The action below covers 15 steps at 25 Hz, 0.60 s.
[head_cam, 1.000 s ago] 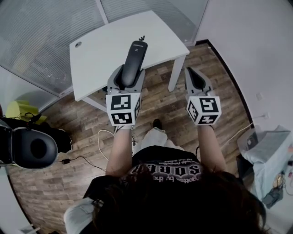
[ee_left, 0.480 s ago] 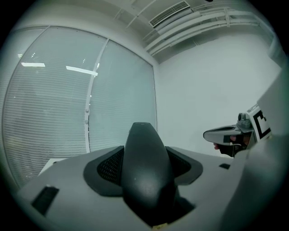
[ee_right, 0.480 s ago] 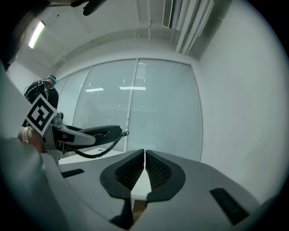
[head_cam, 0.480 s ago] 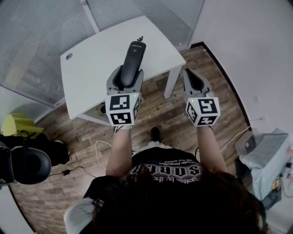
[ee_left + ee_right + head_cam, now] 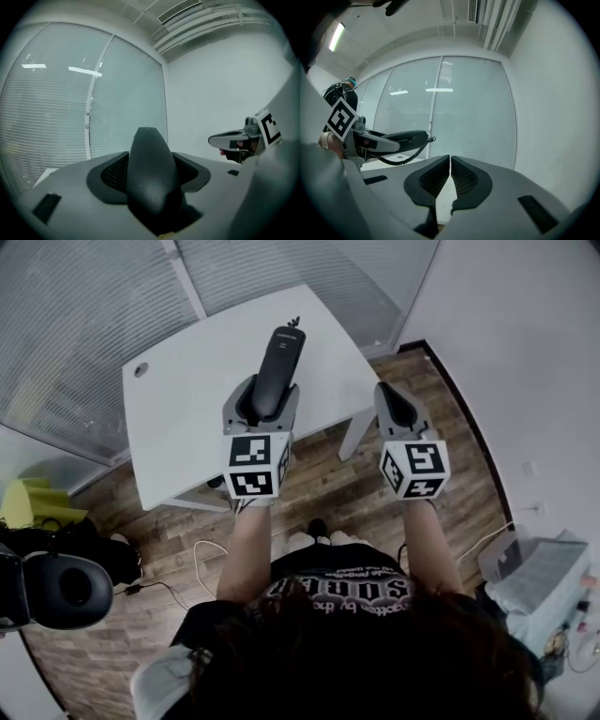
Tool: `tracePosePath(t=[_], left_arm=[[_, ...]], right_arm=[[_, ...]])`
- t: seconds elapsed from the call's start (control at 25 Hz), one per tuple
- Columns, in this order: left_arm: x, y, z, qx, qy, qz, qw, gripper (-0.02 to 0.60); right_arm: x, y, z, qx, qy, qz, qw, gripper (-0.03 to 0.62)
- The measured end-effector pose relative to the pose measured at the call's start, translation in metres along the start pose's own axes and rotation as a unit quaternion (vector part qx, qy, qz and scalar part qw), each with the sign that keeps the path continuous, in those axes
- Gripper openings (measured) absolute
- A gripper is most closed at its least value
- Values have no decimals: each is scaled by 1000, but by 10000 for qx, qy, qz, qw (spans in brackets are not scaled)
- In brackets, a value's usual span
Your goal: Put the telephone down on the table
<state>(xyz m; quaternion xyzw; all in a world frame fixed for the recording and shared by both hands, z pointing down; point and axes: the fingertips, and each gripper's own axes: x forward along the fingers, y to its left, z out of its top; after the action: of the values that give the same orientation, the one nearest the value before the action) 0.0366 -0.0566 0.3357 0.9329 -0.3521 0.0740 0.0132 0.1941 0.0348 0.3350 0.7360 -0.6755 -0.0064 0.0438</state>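
A black telephone handset (image 5: 277, 367) sticks forward out of my left gripper (image 5: 265, 401), whose jaws are shut on its rear half; it hangs above the white table (image 5: 187, 381). In the left gripper view the handset (image 5: 151, 176) fills the gap between the pads. A coiled black cord (image 5: 405, 157) trails from the handset (image 5: 401, 139) in the right gripper view. My right gripper (image 5: 392, 401) is shut with nothing in it, held to the right of the table, over the floor. Its pads (image 5: 465, 180) meet at the tips (image 5: 450, 159).
Frosted glass walls with blinds run behind the table. A small round grommet (image 5: 140, 369) sits at the table's far left corner. A black office chair (image 5: 56, 589) stands at the left, and cables lie on the wooden floor (image 5: 309, 465). A white wall is to the right.
The person has stepped closer, so both grippers and the handset now sit farther over the table. The grip on the handset is unchanged.
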Motion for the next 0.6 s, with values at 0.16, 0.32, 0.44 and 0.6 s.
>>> tracePosePath(t=[0.16,0.32,0.44,0.6], left_arm=[[16,15,0,-10,13,97,10000,279],[26,26,0,-39,34,232,9997,279],[31,39,-1,-60,72,388,9992,278],[36,52,-3,-84,123,555,9983,279]], right_arm=[[27,0,1,-18,9,160,9999,31],[48,-2,2,31,-2,285,9996,31],[64,1,0,51,24,421,9991,31],[84,6,-1,95,46,577,9983,31]])
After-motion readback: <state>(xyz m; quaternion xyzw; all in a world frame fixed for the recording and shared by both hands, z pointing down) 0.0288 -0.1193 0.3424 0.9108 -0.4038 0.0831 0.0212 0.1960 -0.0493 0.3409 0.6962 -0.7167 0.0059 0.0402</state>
